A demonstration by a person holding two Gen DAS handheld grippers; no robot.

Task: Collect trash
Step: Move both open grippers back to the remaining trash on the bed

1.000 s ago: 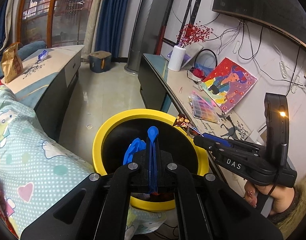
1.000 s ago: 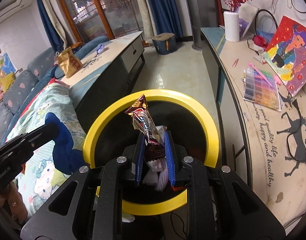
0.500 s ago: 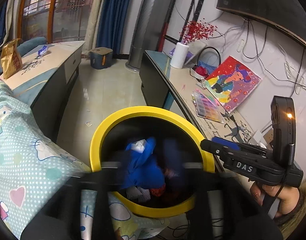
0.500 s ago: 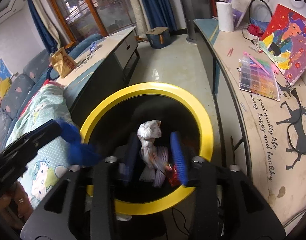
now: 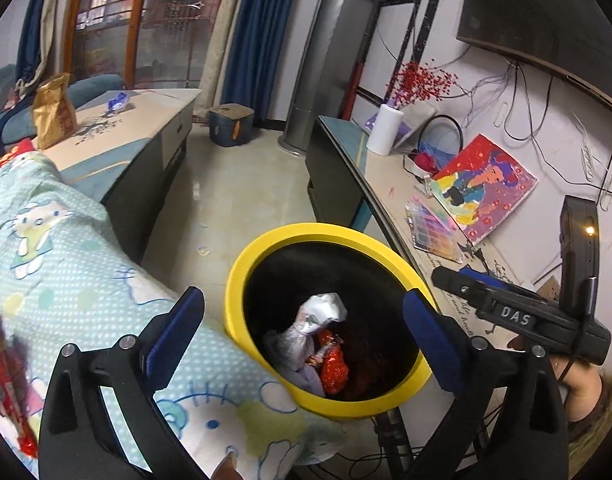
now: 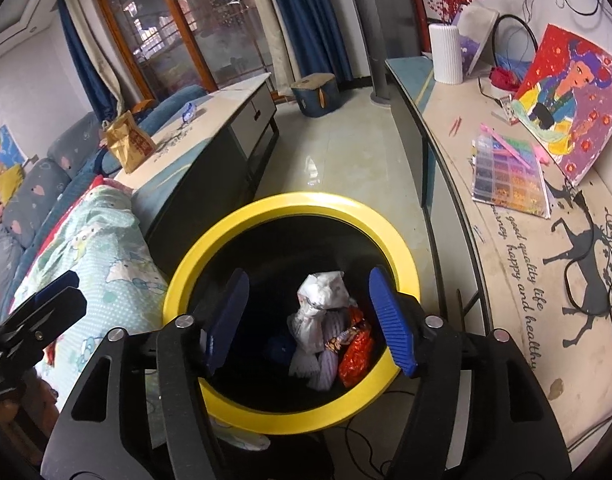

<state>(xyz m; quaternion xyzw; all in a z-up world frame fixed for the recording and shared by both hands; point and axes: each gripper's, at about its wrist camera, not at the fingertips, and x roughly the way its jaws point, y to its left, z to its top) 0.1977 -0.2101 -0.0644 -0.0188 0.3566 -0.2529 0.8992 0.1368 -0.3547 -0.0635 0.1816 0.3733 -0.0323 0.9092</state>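
A yellow-rimmed black bin [image 5: 306, 232] [image 6: 289, 204] stands on the floor between the sofa and the side desk. Inside lie a white crumpled wrapper [image 5: 318, 320] [image 6: 322, 292], a red wrapper [image 5: 334, 364] [image 6: 356, 350] and a blue piece [image 6: 279, 348]. My left gripper [image 5: 301, 328] is open and empty, above the bin's near left side. My right gripper [image 6: 310, 316] is open and empty right over the bin; it also shows in the left wrist view [image 5: 506, 308]. A brown snack bag [image 5: 53, 110] [image 6: 127, 146] and a blue wrapper [image 5: 118, 101] [image 6: 189, 111] lie on the low table.
A Hello Kitty blanket [image 5: 65, 248] [image 6: 93, 232] covers the sofa at left, touching the bin. A red packet [image 5: 1, 376] lies on it at the far left. The desk [image 6: 506, 240] at right holds a painting [image 6: 570, 92], a bead box [image 6: 510, 176] and a white vase [image 6: 446, 52].
Both grippers opened. The blue piece dropped from the left and the dark snack wrapper from the right into the bin. The left gripper shifted left, over the blanket edge.
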